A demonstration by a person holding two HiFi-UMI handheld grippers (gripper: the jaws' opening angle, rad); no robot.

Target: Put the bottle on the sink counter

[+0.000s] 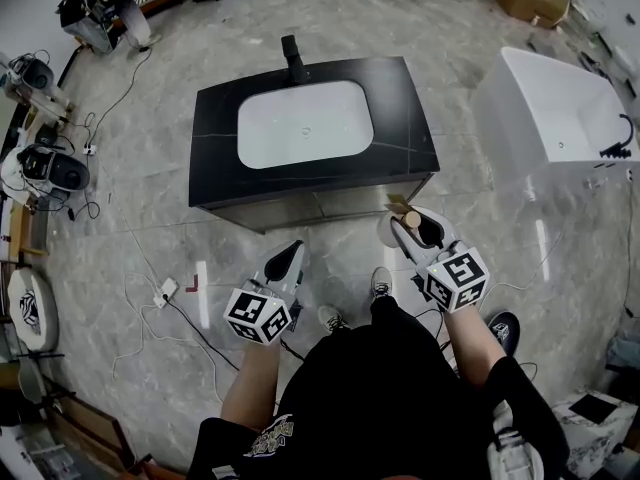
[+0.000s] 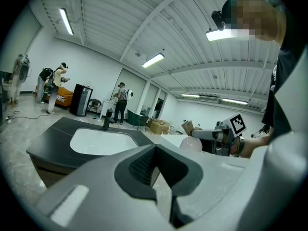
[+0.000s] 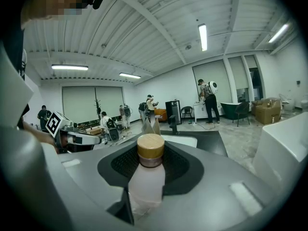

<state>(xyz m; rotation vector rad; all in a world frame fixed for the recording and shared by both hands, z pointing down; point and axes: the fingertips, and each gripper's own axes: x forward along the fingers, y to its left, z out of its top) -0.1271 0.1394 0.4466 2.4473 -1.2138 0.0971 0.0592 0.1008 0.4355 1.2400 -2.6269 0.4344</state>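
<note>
A person stands on the grey floor point(image 1: 140, 218) in front of a black table point(image 1: 400, 118), with a white basin point(image 1: 305, 125) set in it and a black faucet point(image 1: 293, 60) at its far edge.

The right gripper point(image 1: 418, 230) has hold of the bottle point(image 3: 147, 177). Its jaws stand apart to the bottle's width, and the dark pads press on either side of it just below the wooden cap point(image 3: 150, 147). The bottle is pale and cloudy. It is in the air just off the table's near right corner, over the floor and not on the table top.

The left gripper point(image 1: 288, 258) is level with the right one and well apart from it, in front of the table's near edge. Its jaws are drawn together at the tips, with nothing between them.

A white bathtub point(image 1: 550, 108) stands on the floor to the right of the table. Other people point(image 2: 120, 100) stand far back in the room, beyond the table.
</note>
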